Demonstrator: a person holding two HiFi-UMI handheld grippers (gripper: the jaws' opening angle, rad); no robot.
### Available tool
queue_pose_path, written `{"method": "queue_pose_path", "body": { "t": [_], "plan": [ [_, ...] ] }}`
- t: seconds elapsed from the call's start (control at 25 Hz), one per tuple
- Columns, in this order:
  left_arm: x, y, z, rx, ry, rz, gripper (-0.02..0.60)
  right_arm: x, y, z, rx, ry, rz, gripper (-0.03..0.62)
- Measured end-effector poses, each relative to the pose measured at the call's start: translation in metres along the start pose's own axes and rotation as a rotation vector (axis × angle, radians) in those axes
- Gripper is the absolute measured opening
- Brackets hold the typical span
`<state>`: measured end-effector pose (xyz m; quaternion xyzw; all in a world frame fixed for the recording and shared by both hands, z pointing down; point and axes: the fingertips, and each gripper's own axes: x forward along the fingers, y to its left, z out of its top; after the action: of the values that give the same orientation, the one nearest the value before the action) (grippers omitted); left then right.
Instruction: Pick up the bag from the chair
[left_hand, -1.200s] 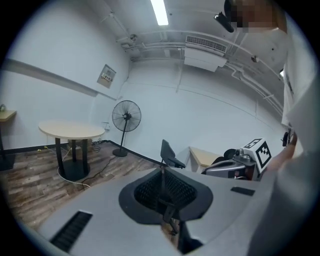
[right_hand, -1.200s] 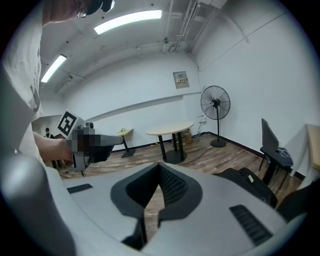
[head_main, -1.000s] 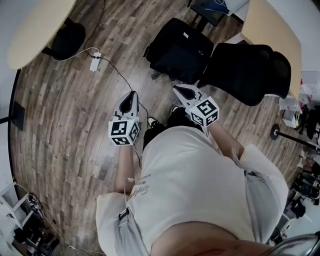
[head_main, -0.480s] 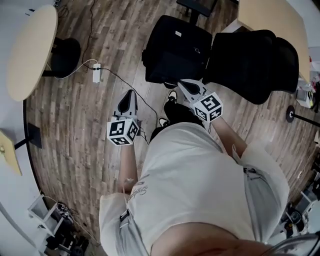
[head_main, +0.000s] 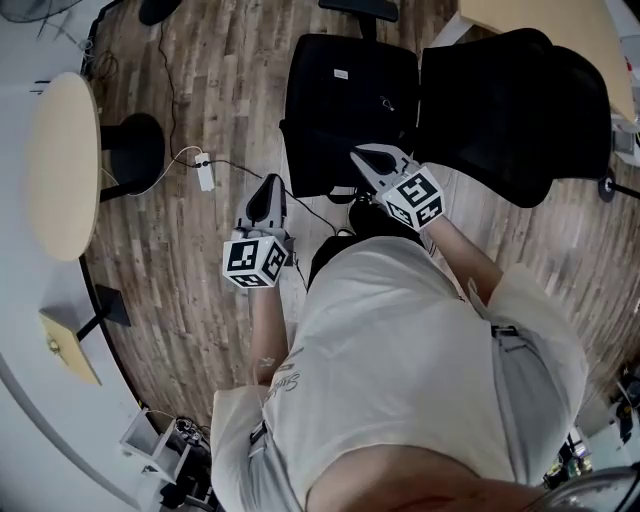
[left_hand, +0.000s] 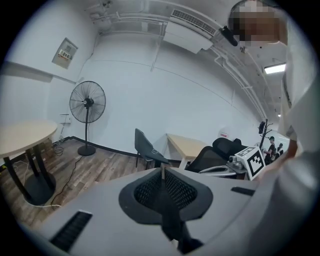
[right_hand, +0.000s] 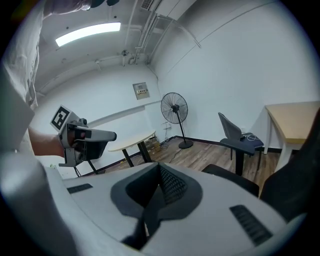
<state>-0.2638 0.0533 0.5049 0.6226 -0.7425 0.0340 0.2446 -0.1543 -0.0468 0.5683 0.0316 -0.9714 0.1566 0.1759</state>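
I hold both grippers out in front of me, above the brown wood-plank floor (head_main: 190, 280). My left gripper (head_main: 269, 185) has its jaws pressed together with nothing between them, and my right gripper (head_main: 360, 155) is closed and empty too. The flat black fabric bag (head_main: 345, 90) lies on a dark chair (head_main: 300, 168), covering most of it, just beyond my right gripper's tip. A black mesh office chair (head_main: 515, 100) stands beside the bag. A round beige table (head_main: 60, 165) is well off to my left.

Wood-plank floor (head_main: 200, 80) is showing throughout; round table (head_main: 62, 165) is standing at left (power strip (head_main: 206, 172) lying nearby); pedestal fan (left_hand: 87, 102) is standing against white wall (left_hand: 165, 100).
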Motion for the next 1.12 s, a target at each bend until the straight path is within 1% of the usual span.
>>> {"method": "queue_pose_path", "body": {
  "t": [0.16, 0.36, 0.48, 0.64, 0.76, 0.84, 0.96, 1.04, 1.12],
  "plan": [
    [0.031, -0.015, -0.001, 0.063, 0.049, -0.079, 0.026, -0.011, -0.023, 0.001, 0.016, -0.015, -0.067, -0.005],
    [0.053, -0.025, 0.010, 0.102, 0.071, -0.166, 0.026, -0.038, -0.048, 0.000, 0.071, -0.026, -0.193, -0.005],
    [0.061, -0.027, 0.010, 0.120, 0.094, -0.226, 0.026, -0.053, -0.054, -0.003, 0.106, -0.032, -0.265, -0.005],
    [0.074, -0.028, 0.001, 0.146, 0.144, -0.313, 0.026, -0.071, -0.060, -0.007, 0.137, -0.047, -0.388, -0.005],
    [0.081, -0.028, 0.000, 0.180, 0.169, -0.369, 0.026, -0.078, -0.058, -0.006, 0.155, -0.059, -0.451, -0.005],
    [0.085, -0.028, 0.000, 0.183, 0.174, -0.402, 0.026, -0.084, -0.054, -0.006, 0.142, -0.052, -0.490, -0.005],
    [0.087, -0.026, -0.002, 0.181, 0.179, -0.438, 0.026, -0.090, -0.045, -0.008, 0.062, -0.035, -0.554, -0.005],
    [0.086, -0.029, -0.003, 0.202, 0.184, -0.461, 0.026, -0.094, -0.042, -0.017, 0.025, -0.007, -0.586, -0.005],
    [0.081, -0.034, -0.006, 0.244, 0.184, -0.488, 0.026, -0.097, -0.039, -0.030, 0.037, 0.018, -0.598, -0.005]
  ]
}}
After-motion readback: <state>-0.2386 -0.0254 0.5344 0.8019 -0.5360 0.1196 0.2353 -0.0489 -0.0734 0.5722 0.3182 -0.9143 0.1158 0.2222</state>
